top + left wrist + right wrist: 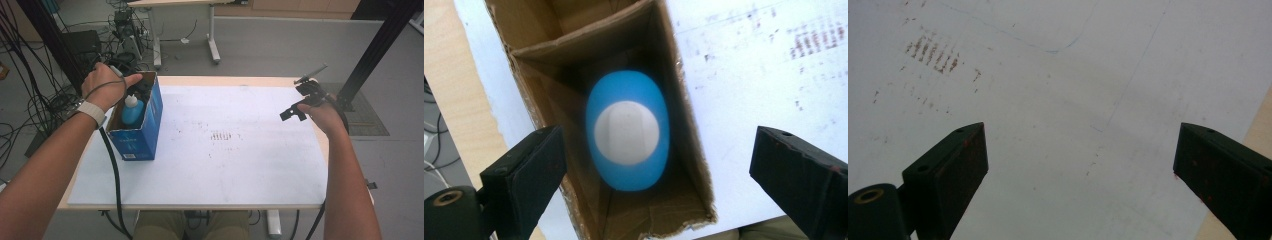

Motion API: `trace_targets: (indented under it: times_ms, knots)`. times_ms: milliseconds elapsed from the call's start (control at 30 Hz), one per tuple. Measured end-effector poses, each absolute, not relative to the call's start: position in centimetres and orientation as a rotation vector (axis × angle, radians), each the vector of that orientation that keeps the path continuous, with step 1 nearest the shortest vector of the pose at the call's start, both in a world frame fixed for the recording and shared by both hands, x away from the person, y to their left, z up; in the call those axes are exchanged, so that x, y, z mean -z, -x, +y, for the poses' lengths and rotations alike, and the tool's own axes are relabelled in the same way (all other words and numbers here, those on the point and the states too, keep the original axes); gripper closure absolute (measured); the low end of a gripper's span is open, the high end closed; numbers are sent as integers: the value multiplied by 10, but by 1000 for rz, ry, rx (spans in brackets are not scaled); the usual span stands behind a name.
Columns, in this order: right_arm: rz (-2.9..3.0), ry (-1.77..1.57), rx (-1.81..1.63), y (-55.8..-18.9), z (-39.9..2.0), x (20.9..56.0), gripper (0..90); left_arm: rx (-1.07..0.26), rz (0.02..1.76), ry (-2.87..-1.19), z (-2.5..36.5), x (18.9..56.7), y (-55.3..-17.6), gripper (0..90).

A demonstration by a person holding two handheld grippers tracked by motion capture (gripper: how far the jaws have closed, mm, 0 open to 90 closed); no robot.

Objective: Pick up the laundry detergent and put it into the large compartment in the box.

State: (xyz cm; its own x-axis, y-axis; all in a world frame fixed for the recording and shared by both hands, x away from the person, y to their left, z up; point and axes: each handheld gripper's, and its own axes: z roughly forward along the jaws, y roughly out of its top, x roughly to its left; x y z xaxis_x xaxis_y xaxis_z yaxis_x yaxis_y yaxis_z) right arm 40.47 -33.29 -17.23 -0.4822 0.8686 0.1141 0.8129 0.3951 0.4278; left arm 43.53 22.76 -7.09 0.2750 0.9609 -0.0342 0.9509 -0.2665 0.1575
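Looked like the drop-off step, just finished: blue bottle [132,111] w/ white cap stood upright inside the open blue carton [150,131] at upper left of the high view, on the left part of the bench [250,165]. Left claw [659,165] hung right above it, pointing down into the carton, jaws spread wide either side of the bottle [627,131] and touching nothing. Right claw [295,111] sat idle at upper right of the high view, also wide, nothing between its jaws, bare white sheet [1058,100] below. Next move, prob.: lift left claw straight up and clear w/o catching the carton's torn cardboard rim. Hard to make out: bottle blurred in the left claw view, cap shape vague; left claw itself mostly covered by the hand [106,86] in the high view; carton's far compartment dark, contents unclear; label print unreadable.
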Motion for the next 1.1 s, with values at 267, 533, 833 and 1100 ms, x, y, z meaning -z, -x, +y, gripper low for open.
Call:
trace_targets:
  times_ms: [267,533,833,1100]
  knots:
    - [2511,-1529,-662,-402,-335,171,72,-148,1711,-2392,229,46,-424,62]
    - [2502,-1535,-664,-400,-336,170,72,-164,1610,-2414,223,29,-414,62]
    - [2503,-1532,-659,-399,-336,169,72,-172,1450,-2444,216,6,-403,60]
    - [2500,-1526,-668,-396,-336,166,72,-151,1310,-2519,198,1,-395,60]
